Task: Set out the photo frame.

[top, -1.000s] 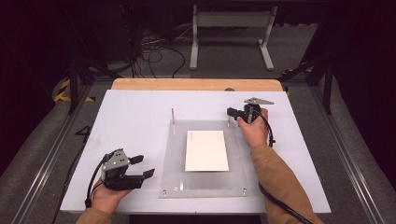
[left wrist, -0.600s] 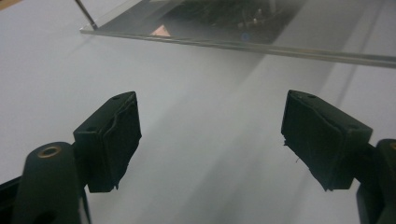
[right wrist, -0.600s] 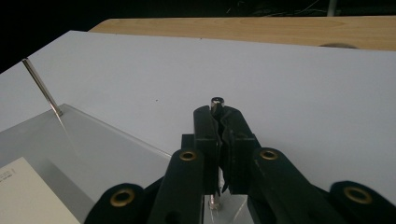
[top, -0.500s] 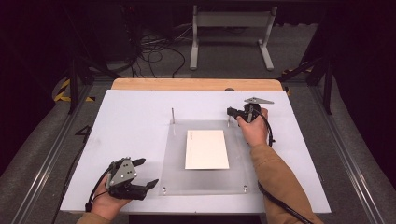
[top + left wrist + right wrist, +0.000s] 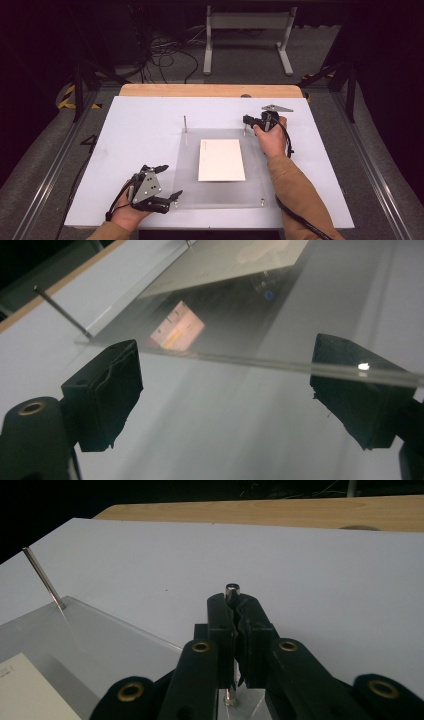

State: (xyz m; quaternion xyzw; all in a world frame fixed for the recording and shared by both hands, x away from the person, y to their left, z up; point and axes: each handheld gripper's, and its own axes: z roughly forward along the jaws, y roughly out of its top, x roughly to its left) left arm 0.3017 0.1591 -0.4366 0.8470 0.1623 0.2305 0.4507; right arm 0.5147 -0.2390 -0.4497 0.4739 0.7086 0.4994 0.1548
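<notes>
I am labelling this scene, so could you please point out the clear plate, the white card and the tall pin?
clear plate (image 5: 252, 187): high view, bare near-right part.
white card (image 5: 221, 160): high view, its middle.
tall pin (image 5: 185, 123): high view, mid-shaft.

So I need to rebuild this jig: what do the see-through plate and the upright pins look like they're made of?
The plate looks like clear acrylic, perhaps glass: transparent, glossy, with a bright polished edge. The pin in the right gripper and the far pin look like bare polished metal, probably steel: silvery and shiny.
</notes>
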